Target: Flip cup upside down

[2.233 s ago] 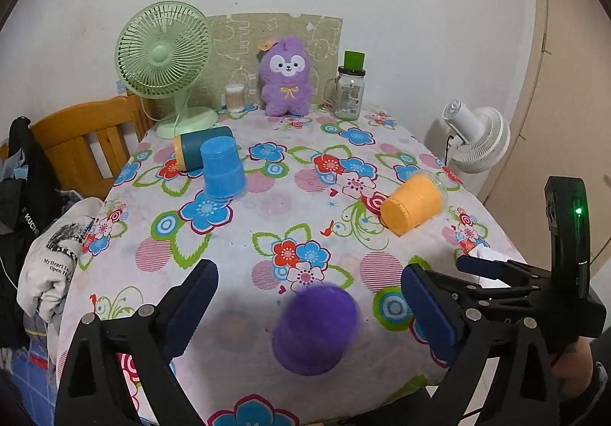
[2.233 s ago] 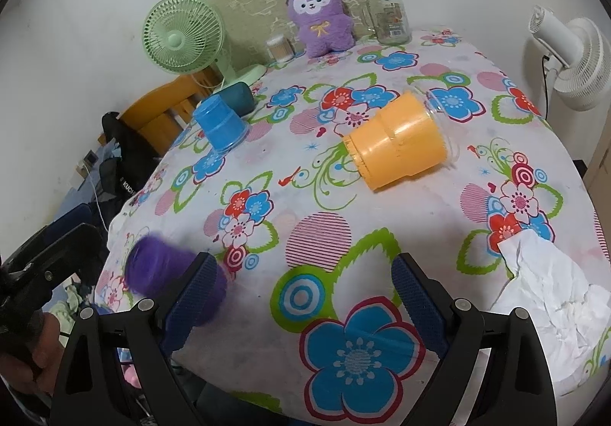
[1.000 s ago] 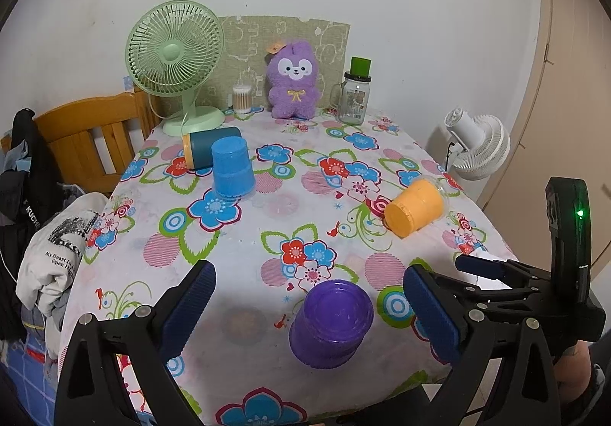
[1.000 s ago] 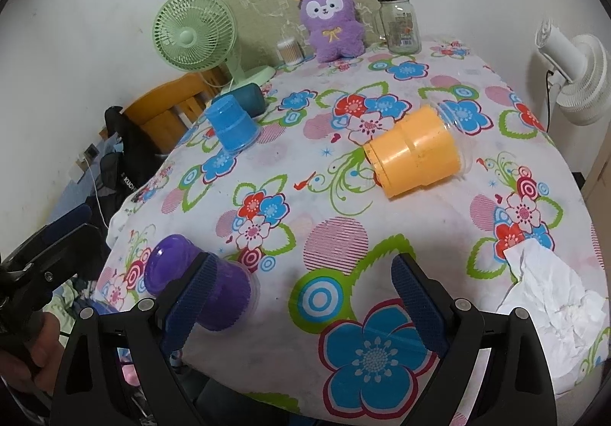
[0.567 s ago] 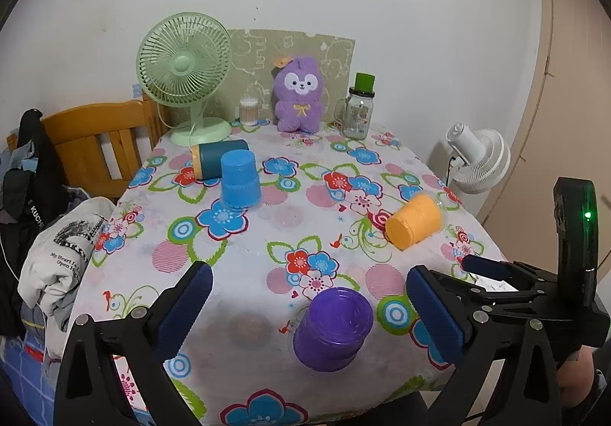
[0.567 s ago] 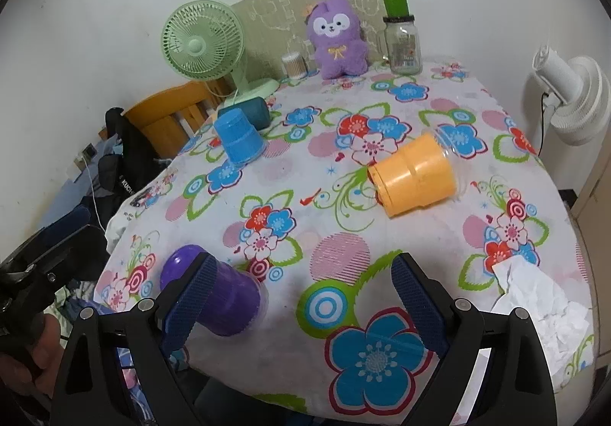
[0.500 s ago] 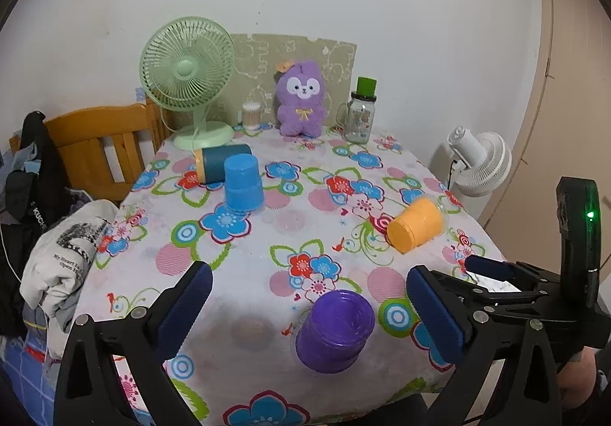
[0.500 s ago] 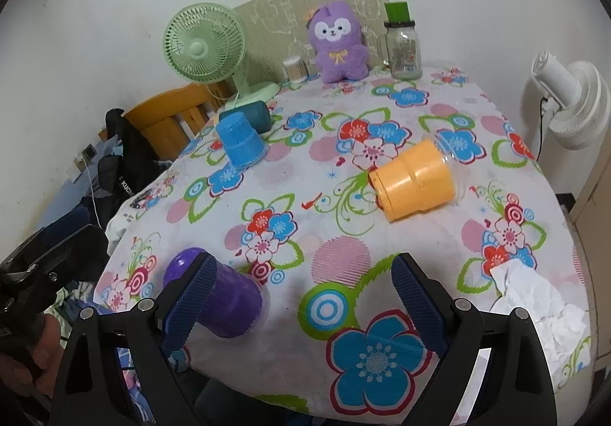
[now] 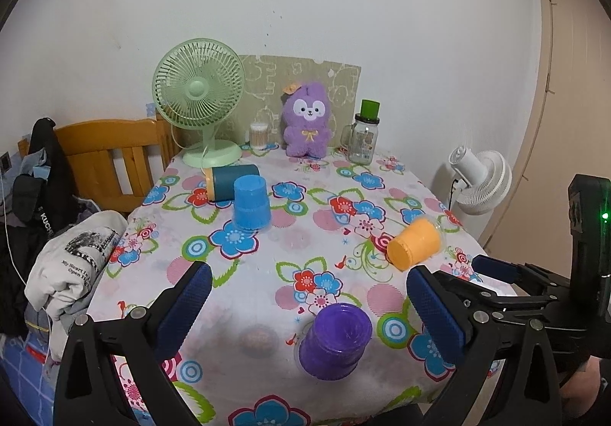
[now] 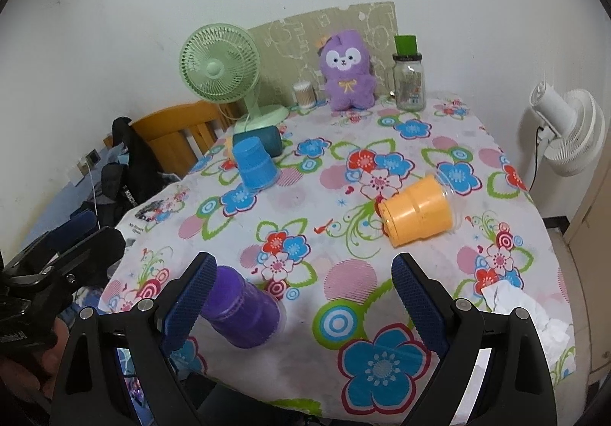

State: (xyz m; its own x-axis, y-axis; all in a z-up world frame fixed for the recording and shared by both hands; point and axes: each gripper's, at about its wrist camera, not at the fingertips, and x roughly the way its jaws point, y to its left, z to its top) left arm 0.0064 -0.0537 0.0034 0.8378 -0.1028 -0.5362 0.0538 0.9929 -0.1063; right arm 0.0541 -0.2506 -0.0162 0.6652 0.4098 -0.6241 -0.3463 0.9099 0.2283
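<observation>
A purple cup (image 9: 334, 342) stands upside down near the table's front edge; it also shows in the right wrist view (image 10: 244, 315). A blue cup (image 9: 250, 206) stands upside down further back, also in the right wrist view (image 10: 254, 164). An orange cup (image 9: 414, 248) lies on its side at the right, also in the right wrist view (image 10: 418, 216). A dark teal cup (image 9: 231, 181) lies on its side behind the blue one. My left gripper (image 9: 307, 305) is open and empty, above and behind the purple cup. My right gripper (image 10: 303, 300) is open and empty over the front edge.
A green fan (image 9: 198, 101), a purple plush toy (image 9: 305, 124), a glass jar with a green lid (image 9: 364, 137) and a small container (image 9: 259, 135) stand at the back. A crumpled tissue (image 10: 523, 315) lies front right. A wooden chair (image 9: 110, 158) with clothes stands left, a white fan (image 9: 481, 181) right.
Both grippers have drawn back and up from the table, so the whole table shows smaller. The purple cup stays upside down where it was set.
</observation>
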